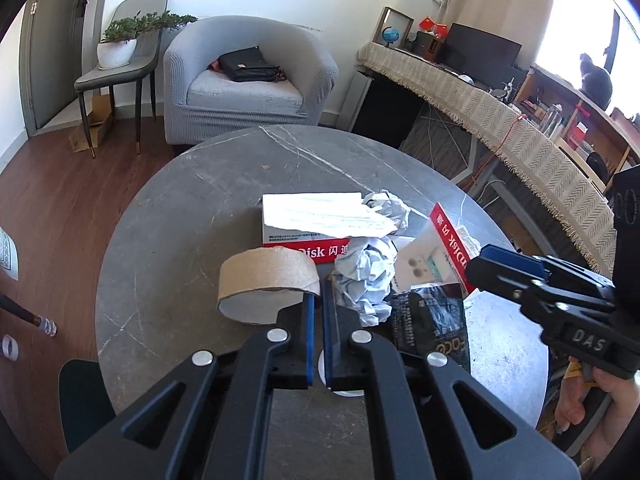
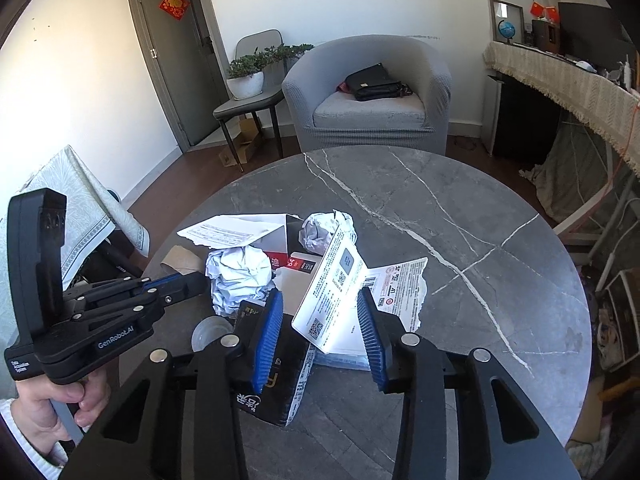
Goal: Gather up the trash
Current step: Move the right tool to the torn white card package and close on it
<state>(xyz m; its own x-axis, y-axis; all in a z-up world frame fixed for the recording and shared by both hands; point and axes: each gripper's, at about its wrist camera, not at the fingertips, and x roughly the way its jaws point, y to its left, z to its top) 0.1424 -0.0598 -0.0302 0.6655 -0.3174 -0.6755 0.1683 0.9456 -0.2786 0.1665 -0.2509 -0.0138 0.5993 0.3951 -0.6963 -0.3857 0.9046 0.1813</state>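
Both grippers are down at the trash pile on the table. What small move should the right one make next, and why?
Probably close the right gripper further. Its blue pads stand on either side of the tilted white card without clearly pressing it, so the card looks framed, not yet held. The left gripper is already shut on the rim of the cardboard ring, so it needs nothing now.

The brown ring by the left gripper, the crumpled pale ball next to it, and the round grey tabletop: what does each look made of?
Brown ring: likely cardboard, matte and fibrous, probably a spent tape core. Crumpled pale ball: paper, with sharp creases and faint print. Round grey tabletop: marble or a marble-look slab, given its white veins and soft sheen; which one cannot be told.
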